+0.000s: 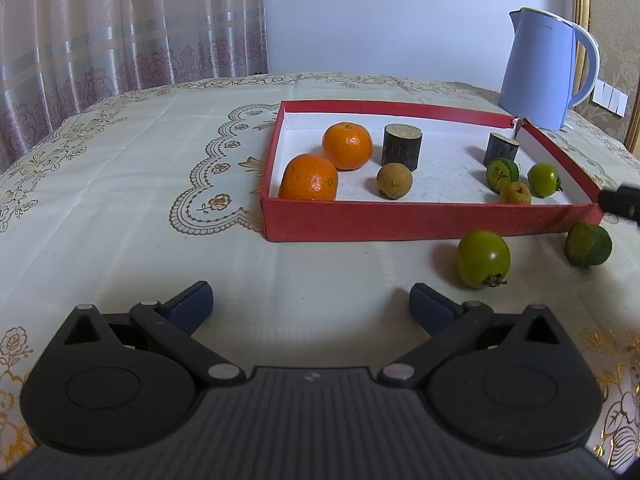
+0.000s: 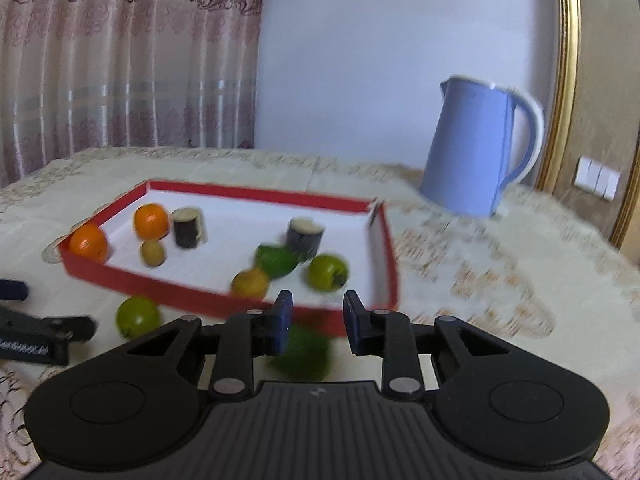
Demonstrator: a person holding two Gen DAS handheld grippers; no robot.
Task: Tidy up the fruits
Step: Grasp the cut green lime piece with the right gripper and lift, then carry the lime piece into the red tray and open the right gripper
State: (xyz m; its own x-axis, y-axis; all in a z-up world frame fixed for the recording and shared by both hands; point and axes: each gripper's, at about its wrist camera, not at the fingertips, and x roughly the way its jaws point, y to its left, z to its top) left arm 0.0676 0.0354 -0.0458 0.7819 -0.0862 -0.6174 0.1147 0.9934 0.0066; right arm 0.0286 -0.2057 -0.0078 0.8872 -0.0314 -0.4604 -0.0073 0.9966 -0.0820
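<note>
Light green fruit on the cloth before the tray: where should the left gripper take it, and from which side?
Probably across the round middle of the fruit, coming from the near side and above with the open left gripper. Its stubby calyx end lies low toward the camera, and the tray wall stands close behind it.

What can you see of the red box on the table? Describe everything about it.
The red box is a shallow, open rectangle, cardboard by its look, red outside and white inside. Its far right corner is split. It lies flat on the tablecloth and holds two oranges, two dark cylinders and four small fruits, brown and green.
</note>
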